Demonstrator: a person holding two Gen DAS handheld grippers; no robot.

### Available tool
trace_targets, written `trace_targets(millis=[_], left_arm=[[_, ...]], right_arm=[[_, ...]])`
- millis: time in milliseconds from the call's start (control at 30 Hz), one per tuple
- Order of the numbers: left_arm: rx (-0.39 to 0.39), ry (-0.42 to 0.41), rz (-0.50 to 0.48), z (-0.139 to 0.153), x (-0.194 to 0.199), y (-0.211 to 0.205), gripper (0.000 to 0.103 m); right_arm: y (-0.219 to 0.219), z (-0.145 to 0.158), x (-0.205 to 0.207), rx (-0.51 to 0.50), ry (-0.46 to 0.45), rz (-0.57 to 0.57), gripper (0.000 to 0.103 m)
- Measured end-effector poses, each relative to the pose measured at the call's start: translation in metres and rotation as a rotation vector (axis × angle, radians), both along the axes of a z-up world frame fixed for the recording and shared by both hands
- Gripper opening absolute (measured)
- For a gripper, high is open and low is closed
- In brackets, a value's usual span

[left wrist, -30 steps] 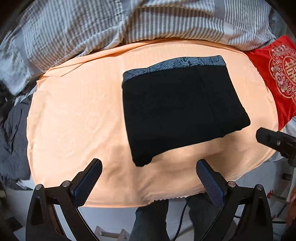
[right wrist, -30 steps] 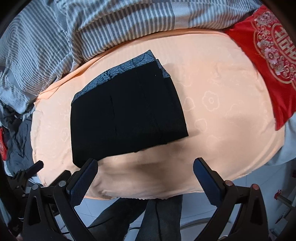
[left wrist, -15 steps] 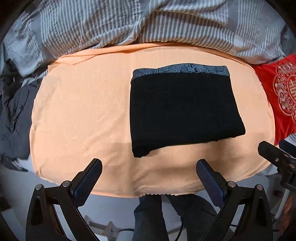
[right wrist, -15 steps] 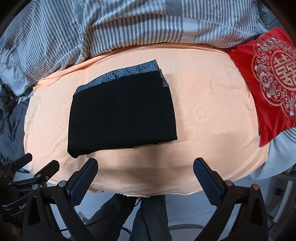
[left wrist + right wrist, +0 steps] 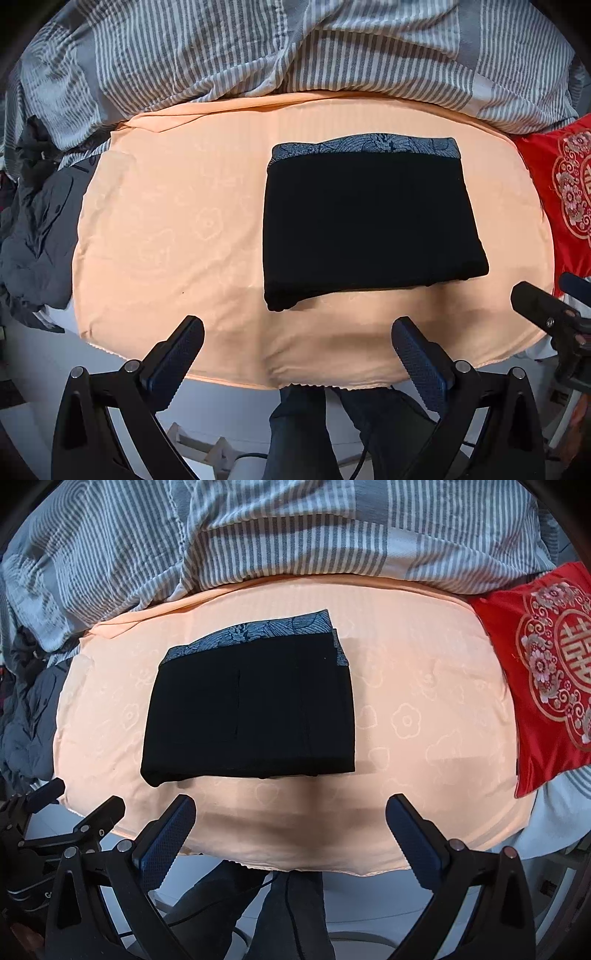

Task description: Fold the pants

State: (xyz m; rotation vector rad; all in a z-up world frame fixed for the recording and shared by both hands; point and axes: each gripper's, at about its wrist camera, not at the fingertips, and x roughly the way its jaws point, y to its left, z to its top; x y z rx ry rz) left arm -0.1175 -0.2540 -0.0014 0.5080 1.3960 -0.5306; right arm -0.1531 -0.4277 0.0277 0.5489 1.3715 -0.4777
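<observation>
Black pants (image 5: pixel 369 221) with a grey patterned waistband lie folded into a compact rectangle on the peach sheet (image 5: pixel 177 229); they also show in the right wrist view (image 5: pixel 251 709). My left gripper (image 5: pixel 297 332) is open and empty, held over the sheet's near edge, short of the pants. My right gripper (image 5: pixel 290 810) is open and empty, also near the front edge, apart from the pants. The right gripper's tip (image 5: pixel 535 302) shows at the right of the left view, and the left gripper (image 5: pixel 55 827) at the left of the right view.
A grey striped duvet (image 5: pixel 295 48) is bunched along the back. A red embroidered cushion (image 5: pixel 546 672) lies at the right. Dark grey clothing (image 5: pixel 33 236) is heaped at the left. The person's legs (image 5: pixel 288 915) stand below the sheet's front edge.
Both grippers have pulled back and risen away from the pants, so more of the sheet and duvet shows. The pants have stayed folded in place.
</observation>
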Motion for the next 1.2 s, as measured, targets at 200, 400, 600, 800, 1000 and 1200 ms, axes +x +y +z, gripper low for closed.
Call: trace_targets(millis=[200,400,600,800,1000,1200], left_arm=[[0.002,-0.011,0.002,0.005,-0.004,0.000,0.102],[0.003,-0.016,0.005,0.009,-0.008,-0.001,0.102],[0.003,-0.020,-0.005,0.011,-0.012,-0.004,0.102],[0.006,-0.022,-0.011,0.013,-0.015,-0.006,0.102],[0.002,-0.047,-0.014,0.018,-0.016,-0.006,0.102],[-0.002,-0.055,-0.013,0.019,-0.018,-0.006,0.102]], right_arm=[[-0.001,0.001,-0.002,0.008,-0.003,0.005,0.103],[-0.002,0.003,-0.005,0.002,-0.002,0.005,0.103],[-0.002,0.006,-0.010,-0.014,0.006,0.009,0.103],[-0.002,0.008,-0.013,-0.016,-0.001,-0.001,0.103],[-0.001,0.008,-0.012,-0.012,-0.008,0.003,0.103],[0.002,0.009,-0.013,-0.010,-0.010,0.007,0.103]])
